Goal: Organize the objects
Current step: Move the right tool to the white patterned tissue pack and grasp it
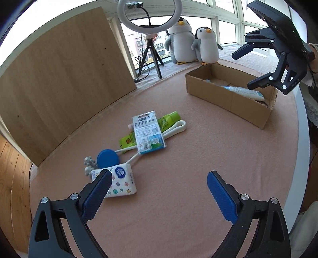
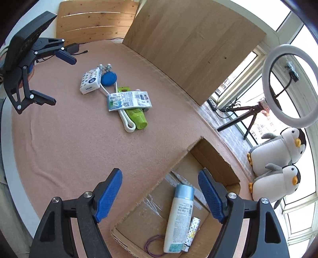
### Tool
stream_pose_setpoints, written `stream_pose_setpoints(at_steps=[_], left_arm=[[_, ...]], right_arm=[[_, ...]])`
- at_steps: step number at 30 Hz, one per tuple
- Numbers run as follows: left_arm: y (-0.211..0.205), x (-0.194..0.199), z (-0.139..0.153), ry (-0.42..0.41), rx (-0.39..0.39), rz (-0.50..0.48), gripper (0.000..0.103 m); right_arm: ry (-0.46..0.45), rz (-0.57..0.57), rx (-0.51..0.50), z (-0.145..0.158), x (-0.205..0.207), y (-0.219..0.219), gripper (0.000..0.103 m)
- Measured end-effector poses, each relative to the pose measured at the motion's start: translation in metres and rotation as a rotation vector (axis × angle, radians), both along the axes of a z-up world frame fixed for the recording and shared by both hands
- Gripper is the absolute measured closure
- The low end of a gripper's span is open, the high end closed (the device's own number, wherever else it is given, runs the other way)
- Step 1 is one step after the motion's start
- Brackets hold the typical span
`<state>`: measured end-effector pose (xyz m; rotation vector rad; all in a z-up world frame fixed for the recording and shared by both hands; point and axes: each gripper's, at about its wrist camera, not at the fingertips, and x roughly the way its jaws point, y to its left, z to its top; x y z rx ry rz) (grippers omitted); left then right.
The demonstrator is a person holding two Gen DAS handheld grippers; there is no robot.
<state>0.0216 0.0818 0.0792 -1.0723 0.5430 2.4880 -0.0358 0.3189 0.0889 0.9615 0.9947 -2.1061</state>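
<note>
A pile of small items lies mid-table on the pink cloth: a patterned tissue pack (image 1: 121,182) (image 2: 90,82), a blue round disc (image 1: 107,158) (image 2: 109,78), a blister card (image 1: 148,133) (image 2: 129,99), a green tube (image 1: 169,119) (image 2: 138,118) and a white loop strap (image 1: 176,129) (image 2: 129,125). My left gripper (image 1: 159,178) (image 2: 62,81) is open and empty, its left finger just over the tissue pack. My right gripper (image 2: 160,174) (image 1: 243,70) hangs open and empty above the cardboard box (image 1: 228,101) (image 2: 216,156). In the box lies a white bottle (image 2: 179,216) (image 1: 244,92).
Beside the bottle in the box are a small patterned tube (image 2: 191,230) and purple hair bands (image 2: 154,244). A wooden board (image 1: 65,75) stands along the table's far side. A ring light on a tripod (image 1: 149,17) and two plush penguins (image 1: 194,45) stand by the window.
</note>
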Motion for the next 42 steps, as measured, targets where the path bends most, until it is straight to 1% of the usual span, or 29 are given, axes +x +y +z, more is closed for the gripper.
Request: stream_pose_setpoints(at_steps=[2,4,6,9,13,17,20,22,25,28,29,31,34,36,39,42], left_arm=[[-0.026,0.008,-0.001,-0.004,0.019,0.077,0.004],[-0.049,0.016,-0.002,-0.010,0.032,0.150,0.004],[-0.070,0.021,-0.004,-0.024,0.043,0.213,0.004],[-0.094,0.028,-0.006,-0.027,0.047,0.285,0.004],[-0.119,0.035,-0.005,-0.023,0.075,0.361,0.004],[-0.138,0.043,-0.007,-0.033,0.122,0.426,0.004],[-0.146,0.050,-0.010,-0.045,0.151,0.458,0.004],[-0.151,0.057,-0.013,-0.048,0.154,0.472,0.004],[-0.160,0.065,-0.018,-0.060,0.157,0.494,0.004],[-0.166,0.070,-0.023,-0.068,0.162,0.512,0.004],[-0.167,0.071,-0.023,-0.069,0.165,0.516,0.004],[-0.169,0.071,-0.024,-0.067,0.168,0.516,0.004],[-0.169,0.069,-0.025,-0.060,0.169,0.501,0.004],[-0.165,0.069,-0.027,-0.053,0.168,0.472,0.004],[-0.152,0.067,-0.033,-0.046,0.162,0.385,0.004],[-0.135,0.067,-0.040,-0.045,0.132,0.297,0.004]], right_arm=[[0.004,0.056,0.008,-0.007,0.001,-0.030,0.027],[0.000,0.089,0.003,-0.014,0.001,-0.058,0.027],[-0.012,0.100,-0.015,-0.020,-0.001,-0.080,0.027],[-0.033,0.088,-0.066,-0.029,-0.005,-0.108,0.027],[-0.061,0.109,-0.103,-0.046,-0.003,-0.143,0.027],[-0.044,0.150,-0.114,-0.065,-0.002,-0.183,0.027],[-0.019,0.138,-0.137,-0.077,-0.008,-0.206,0.027],[-0.037,0.122,-0.153,-0.085,-0.016,-0.217,0.027],[-0.022,0.124,-0.135,-0.095,-0.020,-0.229,0.027],[-0.038,0.134,-0.143,-0.099,-0.022,-0.233,0.029],[-0.044,0.136,-0.147,-0.099,-0.022,-0.233,0.039],[-0.054,0.134,-0.154,-0.098,-0.022,-0.232,0.055],[-0.082,0.150,-0.185,-0.094,-0.017,-0.226,0.056],[-0.114,0.169,-0.191,-0.094,-0.012,-0.223,0.056],[-0.167,0.212,-0.185,-0.096,-0.001,-0.216,0.056],[-0.219,0.238,-0.194,-0.097,0.009,-0.205,0.056]])
